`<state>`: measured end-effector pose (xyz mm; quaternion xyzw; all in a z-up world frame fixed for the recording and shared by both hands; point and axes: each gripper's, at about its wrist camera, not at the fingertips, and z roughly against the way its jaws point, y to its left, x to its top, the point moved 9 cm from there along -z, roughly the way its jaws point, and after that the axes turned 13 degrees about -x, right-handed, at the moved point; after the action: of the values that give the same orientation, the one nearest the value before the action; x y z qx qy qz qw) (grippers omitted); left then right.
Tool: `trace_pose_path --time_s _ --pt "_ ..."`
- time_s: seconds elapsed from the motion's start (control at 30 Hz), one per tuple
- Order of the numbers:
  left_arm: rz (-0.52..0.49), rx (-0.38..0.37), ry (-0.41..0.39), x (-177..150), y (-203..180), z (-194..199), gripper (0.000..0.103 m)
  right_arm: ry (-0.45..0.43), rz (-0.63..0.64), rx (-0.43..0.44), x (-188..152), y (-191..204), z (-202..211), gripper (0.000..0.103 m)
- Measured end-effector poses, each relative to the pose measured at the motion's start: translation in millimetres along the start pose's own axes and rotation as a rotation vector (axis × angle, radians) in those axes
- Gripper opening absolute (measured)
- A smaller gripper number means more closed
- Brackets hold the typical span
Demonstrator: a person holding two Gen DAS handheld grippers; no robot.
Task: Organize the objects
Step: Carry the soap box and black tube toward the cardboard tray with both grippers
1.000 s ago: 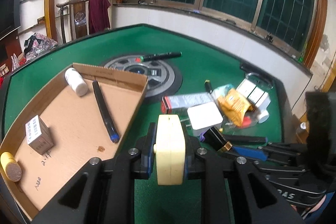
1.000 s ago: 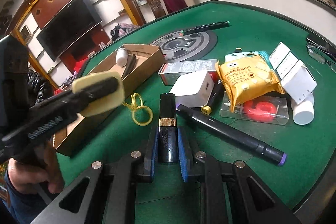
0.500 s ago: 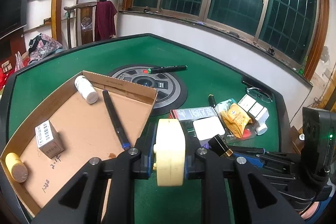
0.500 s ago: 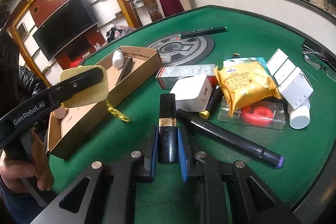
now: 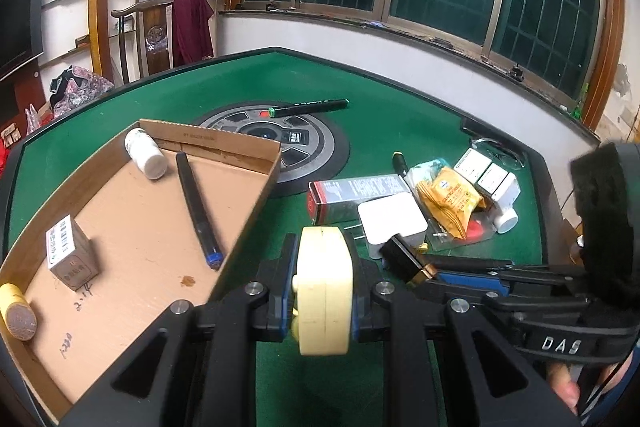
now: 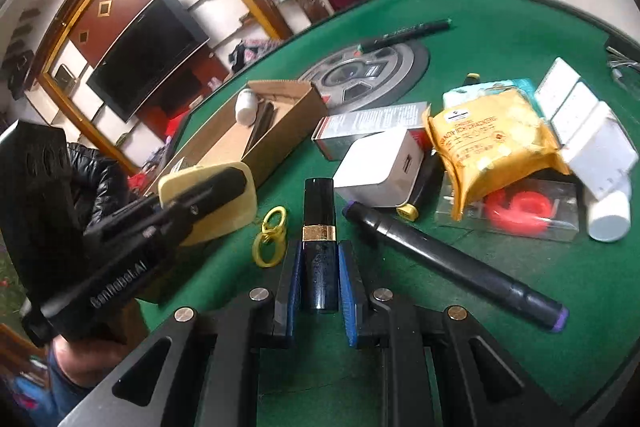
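Observation:
My left gripper is shut on a pale yellow flat case and holds it above the green felt, just right of the cardboard tray; the case also shows in the right wrist view. My right gripper is shut on a black lipstick tube with a gold band, which also shows in the left wrist view. The tray holds a white bottle, a black pen, a small brown box and a yellow-capped tube.
A pile lies on the felt to the right: white charger, red-and-grey box, yellow cracker packet, black marker, white boxes, white bottle. Yellow rings lie by the lipstick. A green-tipped pen lies on the round centre plate.
Both grippers have kept their hold. The left gripper rose and then came back down nearer the tray's right wall. The right gripper moved closer to the pile and tilted.

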<state>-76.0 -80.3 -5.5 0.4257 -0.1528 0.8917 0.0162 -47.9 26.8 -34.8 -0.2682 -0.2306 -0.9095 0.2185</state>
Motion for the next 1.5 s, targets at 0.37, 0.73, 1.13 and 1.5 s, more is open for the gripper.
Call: trace_pose_path --time_s 0.37,0.73,1.13,1.5 --pt "-0.012 0.030 -0.014 -3.0 -2.9 -9.7 0.019 0.026 0.052 0.096 23.9 1.8 -19.8 0.019" --pt "0.037 0.009 0.016 -9.1 2.6 -20.0 0.019 0.134 0.052 0.142 16.0 3.6 -38.4 0.019" --pt "0.069 0.012 0.014 -8.3 8.3 -17.8 0.019 0.125 0.050 0.141 16.4 2.1 -35.0 0.019" --pt "0.145 -0.043 0.013 -10.0 19.9 -24.6 0.019 0.137 0.068 0.140 16.0 4.6 -40.6 0.019"
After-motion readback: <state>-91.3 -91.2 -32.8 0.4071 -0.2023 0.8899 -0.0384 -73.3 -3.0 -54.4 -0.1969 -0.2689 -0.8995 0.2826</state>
